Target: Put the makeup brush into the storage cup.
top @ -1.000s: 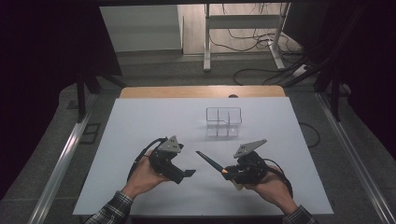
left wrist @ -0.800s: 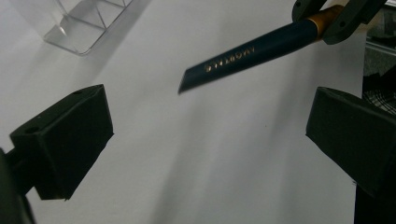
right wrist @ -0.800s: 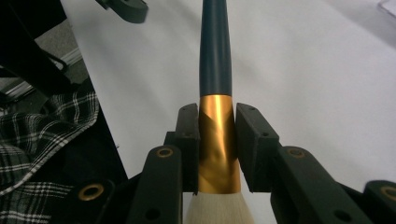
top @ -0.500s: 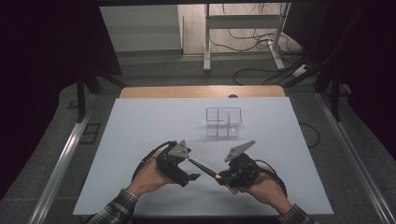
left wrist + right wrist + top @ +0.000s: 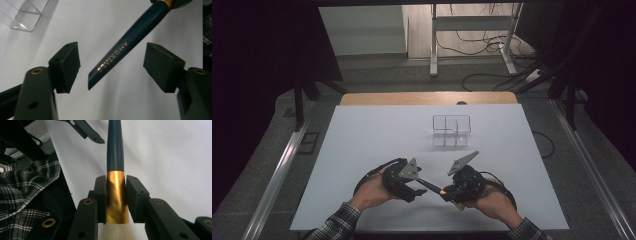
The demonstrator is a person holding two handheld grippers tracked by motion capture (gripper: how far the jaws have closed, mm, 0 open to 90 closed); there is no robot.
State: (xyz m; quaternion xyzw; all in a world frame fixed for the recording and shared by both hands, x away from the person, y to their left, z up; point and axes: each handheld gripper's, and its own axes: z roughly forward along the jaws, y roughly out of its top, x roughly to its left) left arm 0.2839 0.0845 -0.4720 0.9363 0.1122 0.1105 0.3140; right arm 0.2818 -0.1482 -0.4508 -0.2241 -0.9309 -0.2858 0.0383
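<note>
A makeup brush with a dark blue handle (image 5: 125, 52), a gold ferrule (image 5: 115, 195) and pale bristles (image 5: 117, 232) is held low over the white sheet. My right gripper (image 5: 116, 182) is shut on the ferrule, also visible near the front edge (image 5: 446, 192). The handle (image 5: 428, 184) points left into my left gripper (image 5: 418, 189). In the left gripper view the handle's slanted end hangs between the pads (image 5: 66, 65), touching neither. The left gripper (image 5: 112, 67) is open; its jaws have just been closing around the handle.
A clear acrylic divided holder (image 5: 452, 130) stands on the white sheet (image 5: 362, 140) beyond the hands; its corner (image 5: 22, 15) also appears in the left gripper view. A wooden table edge (image 5: 427, 98) runs behind. A plaid sleeve (image 5: 25, 190) lies beside the right gripper.
Both hands have drawn together near the front edge. The left gripper slid right until the brush handle's end sits between its jaws, which have narrowed. The right gripper kept its hold.
</note>
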